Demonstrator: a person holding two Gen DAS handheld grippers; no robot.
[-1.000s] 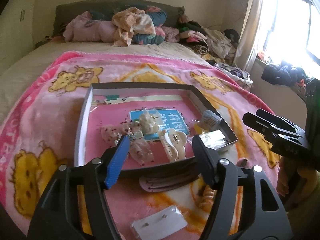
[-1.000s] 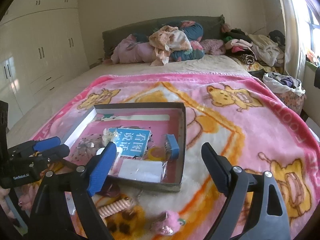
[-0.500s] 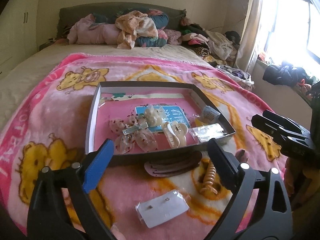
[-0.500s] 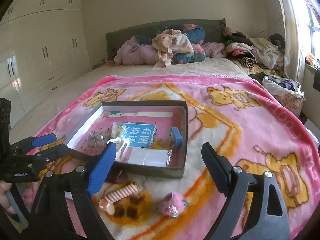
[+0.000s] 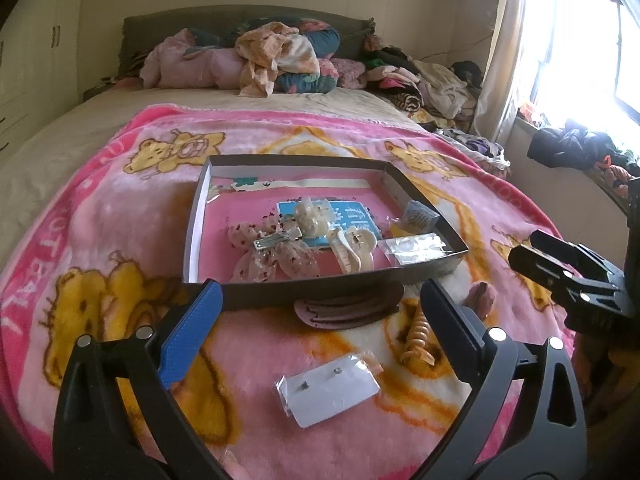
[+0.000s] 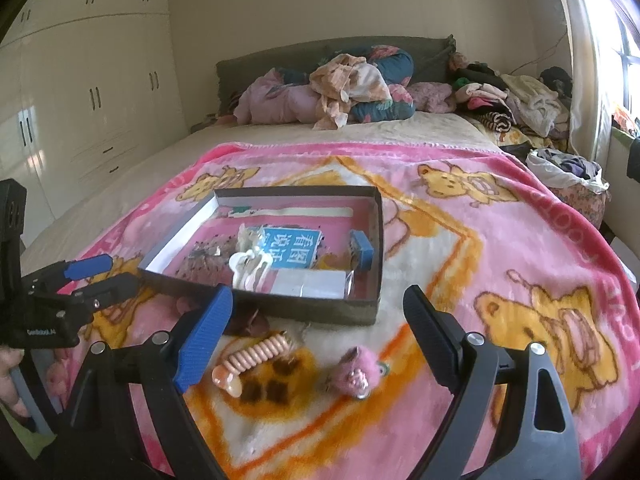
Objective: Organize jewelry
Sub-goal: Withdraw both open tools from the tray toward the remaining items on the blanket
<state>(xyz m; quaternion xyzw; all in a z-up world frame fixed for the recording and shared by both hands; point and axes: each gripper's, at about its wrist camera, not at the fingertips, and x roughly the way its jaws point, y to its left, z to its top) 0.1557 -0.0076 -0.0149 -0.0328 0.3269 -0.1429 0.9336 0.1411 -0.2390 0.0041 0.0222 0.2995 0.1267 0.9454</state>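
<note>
Just hairpieces (image 5: 348,309) beside tray (image 5: 320,291)

The blanket (image 5: 100,216) is plush, matt fleece. On it, the box (image 5: 320,286) is matt grey cardboard. Inside the box: a metal clip (image 5: 276,239) on gauzy fabric and a glossy cream plastic claw clip (image 5: 352,250). Just before the box: a glossy film-wrapped white card (image 5: 328,390), a ribbed plastic coil (image 6: 252,356), and a fuzzy pink bobble (image 6: 356,370).

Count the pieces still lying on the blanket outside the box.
4: brown clip against the box's near wall, spiral hair tie and pink fuzzy piece beside it, earring card nearest. The grippers may hide more.
</note>
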